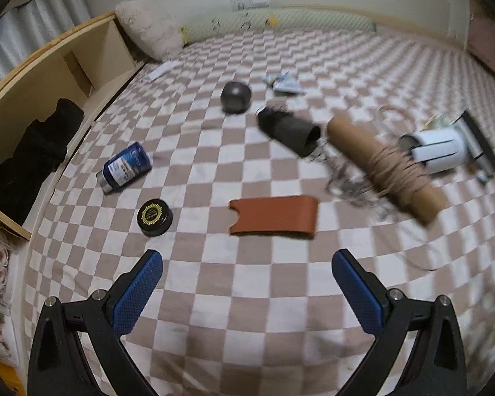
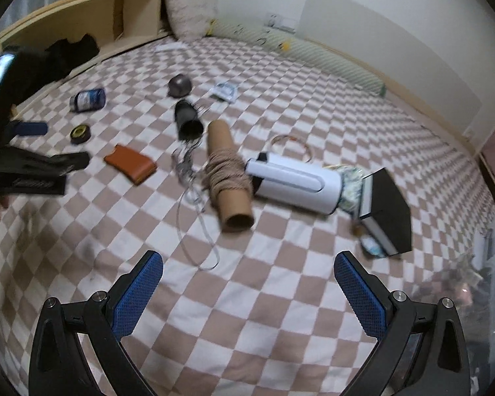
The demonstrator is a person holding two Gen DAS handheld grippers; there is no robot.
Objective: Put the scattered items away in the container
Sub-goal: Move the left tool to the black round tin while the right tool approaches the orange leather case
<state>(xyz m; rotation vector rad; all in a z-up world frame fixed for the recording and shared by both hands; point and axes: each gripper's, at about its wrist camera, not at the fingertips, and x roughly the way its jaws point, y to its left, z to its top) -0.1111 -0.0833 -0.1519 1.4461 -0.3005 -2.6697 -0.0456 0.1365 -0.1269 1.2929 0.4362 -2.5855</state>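
Scattered items lie on a checkered bed sheet (image 1: pixel 247 313). A brown leather case (image 1: pixel 274 217) lies just ahead of my left gripper (image 1: pixel 247 283), which is open and empty. Left of it are a black round tin (image 1: pixel 154 216) and a blue bottle (image 1: pixel 123 166). Farther off lie a grey round object (image 1: pixel 236 96), a black tube (image 1: pixel 288 128) and a twine-wrapped cardboard tube (image 1: pixel 386 168). My right gripper (image 2: pixel 247 290) is open and empty, short of the cardboard tube (image 2: pixel 229 178), a white cylinder (image 2: pixel 297 181) and a black box (image 2: pixel 386 211). The left gripper (image 2: pixel 49 145) shows at the left edge.
A white cord (image 2: pixel 198 231) and tangled wire (image 2: pixel 184 165) trail by the cardboard tube. A wooden headboard shelf (image 1: pixel 49 76) holding black cloth (image 1: pixel 33 158) runs along the left. A pillow (image 1: pixel 148 29) sits at the far corner. Something clear and plastic (image 2: pixel 478 280) shows blurred at the right.
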